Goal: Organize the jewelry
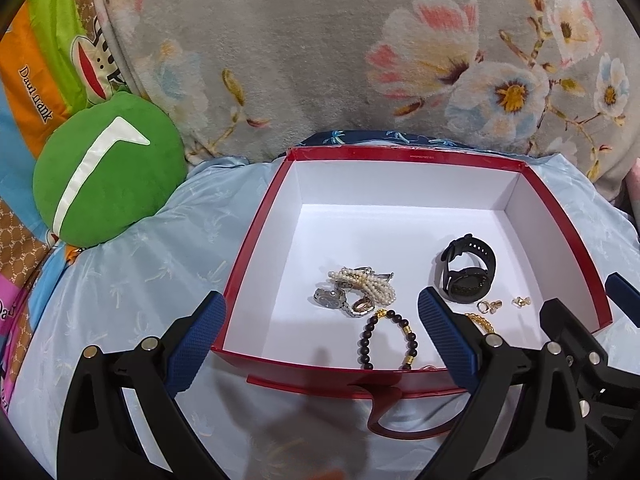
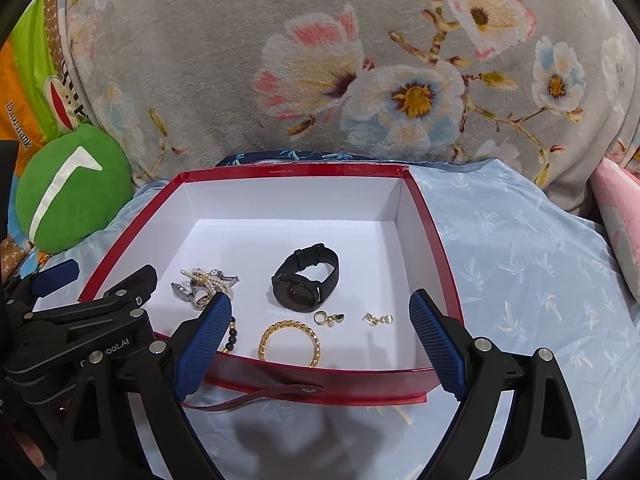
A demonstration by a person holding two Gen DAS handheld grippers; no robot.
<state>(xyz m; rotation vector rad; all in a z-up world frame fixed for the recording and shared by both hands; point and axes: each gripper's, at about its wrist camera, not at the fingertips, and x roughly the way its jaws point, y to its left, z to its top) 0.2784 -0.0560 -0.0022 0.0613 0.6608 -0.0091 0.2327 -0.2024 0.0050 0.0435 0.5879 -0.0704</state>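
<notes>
Two hand-held grippers hover side by side at the near edge of a red box [image 2: 438, 240] on a pale blue bedspread [image 2: 520, 264], the left gripper [image 1: 322, 332] and the right gripper [image 2: 320, 332] each with fingers spread wide and holding nothing. All the jewelry in view lies inside the box on its white floor: nearest, a dark bead bracelet [image 1: 386, 338] and a gold chain bracelet [image 2: 290, 342]; just beyond, small earrings [image 2: 330, 317]; farther back, a black watch [image 2: 306, 278] to the right and a tangle of pearls and a silver watch [image 1: 358, 290] to the left. Behind rise a green cushion [image 1: 106, 168] and a flowered blanket [image 2: 360, 60]. Such a scene fits a sort just finished or pieces awaiting tidier grouping; which, one cannot tell.
</notes>
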